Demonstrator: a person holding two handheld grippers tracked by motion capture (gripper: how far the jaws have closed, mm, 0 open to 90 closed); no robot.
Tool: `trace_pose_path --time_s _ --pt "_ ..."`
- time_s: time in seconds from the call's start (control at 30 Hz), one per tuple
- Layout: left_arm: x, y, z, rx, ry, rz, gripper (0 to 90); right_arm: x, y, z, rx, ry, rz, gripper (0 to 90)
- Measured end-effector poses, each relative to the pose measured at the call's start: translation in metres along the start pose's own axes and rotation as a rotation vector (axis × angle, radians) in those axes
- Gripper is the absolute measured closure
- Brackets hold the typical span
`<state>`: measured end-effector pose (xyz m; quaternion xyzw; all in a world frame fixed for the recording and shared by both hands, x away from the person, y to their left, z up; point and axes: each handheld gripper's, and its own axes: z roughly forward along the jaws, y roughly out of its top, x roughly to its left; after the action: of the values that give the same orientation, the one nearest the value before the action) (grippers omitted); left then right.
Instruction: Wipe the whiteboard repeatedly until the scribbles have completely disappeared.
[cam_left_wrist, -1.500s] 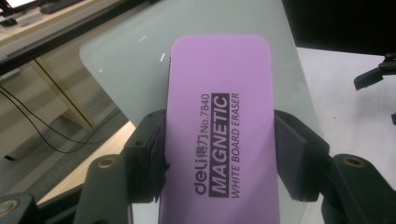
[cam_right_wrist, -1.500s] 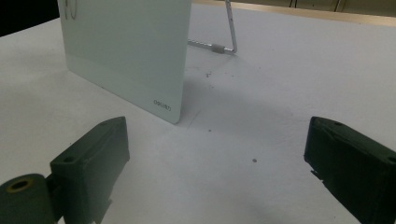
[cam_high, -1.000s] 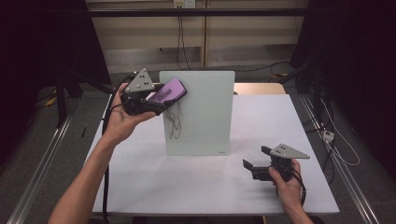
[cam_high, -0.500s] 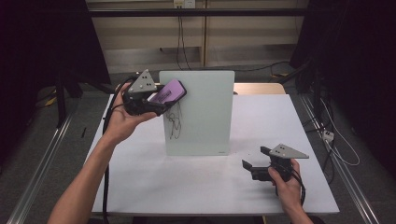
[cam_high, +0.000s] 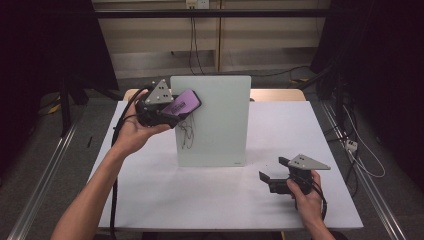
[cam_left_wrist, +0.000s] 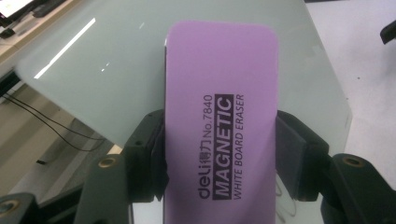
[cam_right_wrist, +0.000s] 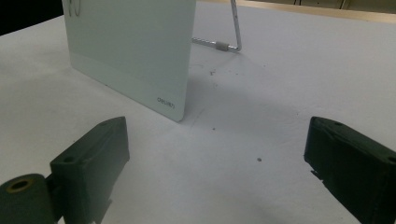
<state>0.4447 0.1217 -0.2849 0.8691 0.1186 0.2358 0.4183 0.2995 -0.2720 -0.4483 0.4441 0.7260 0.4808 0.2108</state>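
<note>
- While the left gripper (cam_high: 172, 111) is held up at about ten o'clock over the white table (cam_high: 200, 200) in the high view, its jaws are pinching a purple eraser (cam_high: 184, 104) whose far end lies against the upper left part of an upright whiteboard (cam_high: 215, 120).
- Just below the eraser, dark scribbles (cam_high: 186, 134) mark the board's face.
- Down at about four o'clock in that view, the right gripper (cam_high: 272, 176) sits low over the table in the person's right hand (cam_high: 305, 192), well apart from the board, jaws spread with nothing between them.
- From the left gripper view, the eraser (cam_left_wrist: 222, 121) runs up the middle toward twelve o'clock, squeezed between the two black jaws; its label reads "deli No.7840 MAGNETIC WHITE BOARD ERASER". The pale glassy whiteboard (cam_left_wrist: 116, 84) lies behind it.
- From the right gripper view, both jaws stand wide apart over bare table (cam_right_wrist: 224, 177). The whiteboard's lower corner (cam_right_wrist: 135, 56), printed with a small logo, stands at about eleven o'clock, and its metal wire stand (cam_right_wrist: 231, 32) shows at twelve.
</note>
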Motion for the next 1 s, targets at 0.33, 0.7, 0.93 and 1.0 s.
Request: trace_pose_path --time_s 0.33,0.7,0.93,1.0 --pt "-0.004 -0.005 0.003 0.009 -0.012 0.001 41.0 0.0 0.0 0.0 0.0 0.0 0.0 6.6" --pt "-0.013 -0.012 0.009 0.035 -0.032 0.007 41.0 0.0 0.0 0.0 0.002 -0.001 -0.002 6.6" --pt "-0.02 -0.018 0.014 0.055 -0.044 0.021 41.0 0.001 0.0 0.0 0.003 0.001 0.0 6.6" --pt "-0.023 -0.02 0.016 0.064 -0.05 0.022 41.0 0.0 0.0 0.0 0.001 0.001 -0.001 6.6"
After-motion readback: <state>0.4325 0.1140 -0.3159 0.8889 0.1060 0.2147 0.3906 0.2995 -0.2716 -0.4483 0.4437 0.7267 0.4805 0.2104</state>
